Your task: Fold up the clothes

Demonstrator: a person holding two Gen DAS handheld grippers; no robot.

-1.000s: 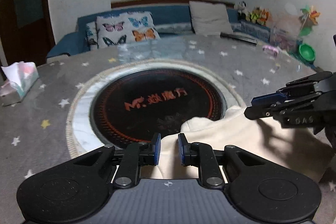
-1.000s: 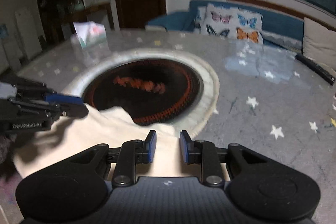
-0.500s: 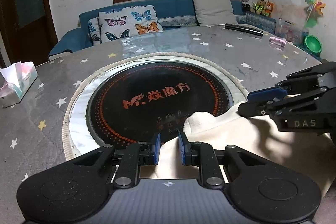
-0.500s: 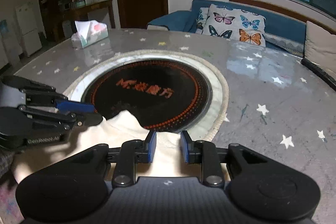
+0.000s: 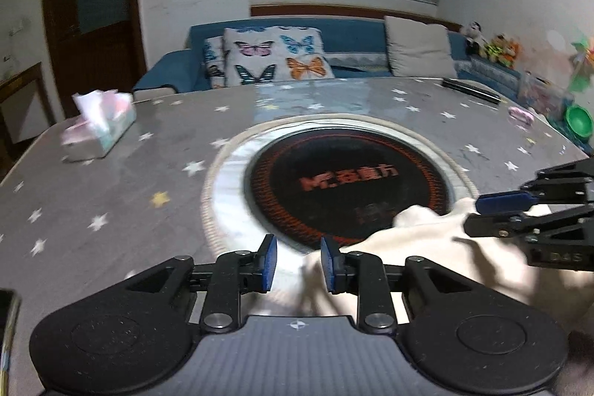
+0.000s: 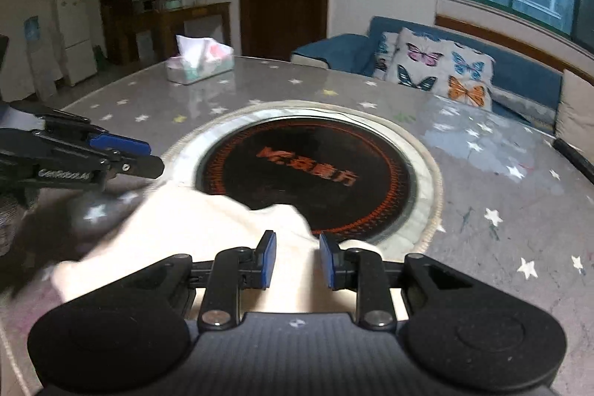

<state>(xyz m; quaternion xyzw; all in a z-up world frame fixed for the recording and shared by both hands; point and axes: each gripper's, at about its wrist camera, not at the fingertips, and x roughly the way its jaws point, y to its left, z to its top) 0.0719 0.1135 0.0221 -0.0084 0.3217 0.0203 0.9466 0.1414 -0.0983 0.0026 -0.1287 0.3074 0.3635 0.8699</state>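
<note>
A cream garment [image 5: 419,240] lies bunched at the near edge of the round table, partly over the black glass disc [image 5: 349,180]. It also shows in the right wrist view [image 6: 208,229]. My left gripper [image 5: 297,264] is open and empty, off the cloth's left edge, above the table. My right gripper [image 6: 297,258] is open just above the cloth, nothing between its pads. In the left wrist view the right gripper [image 5: 519,210] stands at the right over the garment. In the right wrist view the left gripper [image 6: 122,154] stands at the left.
A tissue box [image 5: 100,128] sits at the table's far left. A dark remote [image 5: 471,90], a pink object [image 5: 521,114] and a green bowl [image 5: 579,121] are at the far right. A blue sofa with butterfly cushions [image 5: 274,58] stands behind.
Both grippers have opened wider and let go of the cloth. The left gripper has swung left, off the garment. The garment now lies lower on the table.
</note>
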